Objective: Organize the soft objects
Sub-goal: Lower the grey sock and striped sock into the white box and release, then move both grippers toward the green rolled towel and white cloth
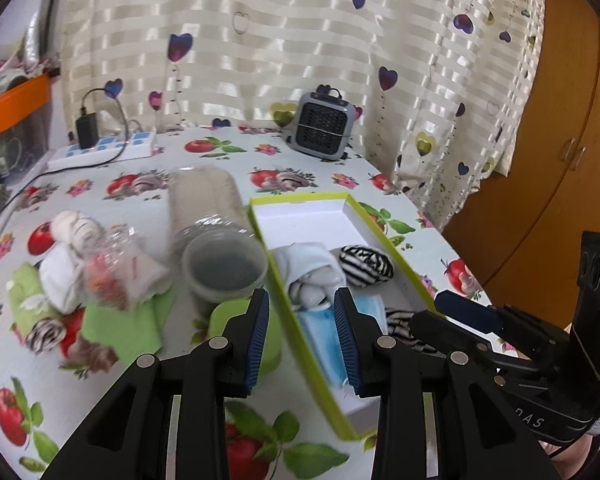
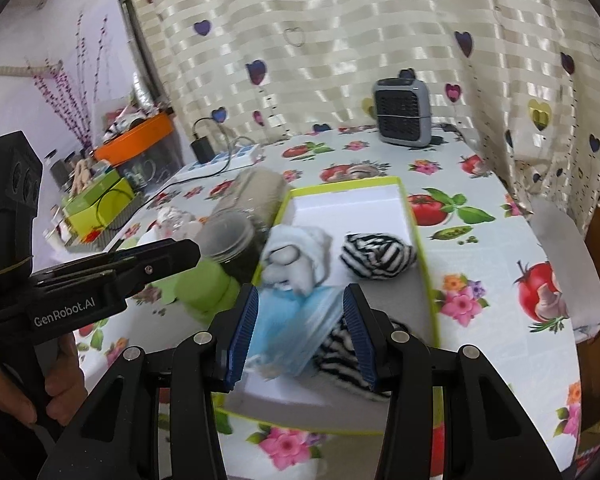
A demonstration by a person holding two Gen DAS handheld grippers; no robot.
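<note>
Nearest item: your right gripper, jaws spread wide with nothing pressed between the pads, hanging over the near end of the lime-edged box. Beneath it, inside the box: one blue face mask, lying loose and unheld; one striped sock roll just beside it at the near end; one white sock bundle and a second black-and-white striped roll side by side at mid-box. The far end of the box is bare. Your left gripper likewise stands open and empty, straddling the box's left wall. Stock not yet sorted, left of the box on the fruit-print tablecloth: a pile of rolled socks and cloths on a green cloth, partly under a crinkled plastic bag; a clear jar on its side between pile and box. Step in hand, by my reading: between placements, mask apparently just deposited. Next move: swing your left gripper to the pile, single out one roll clear of the plastic, and carry it to the box's bare end.
</note>
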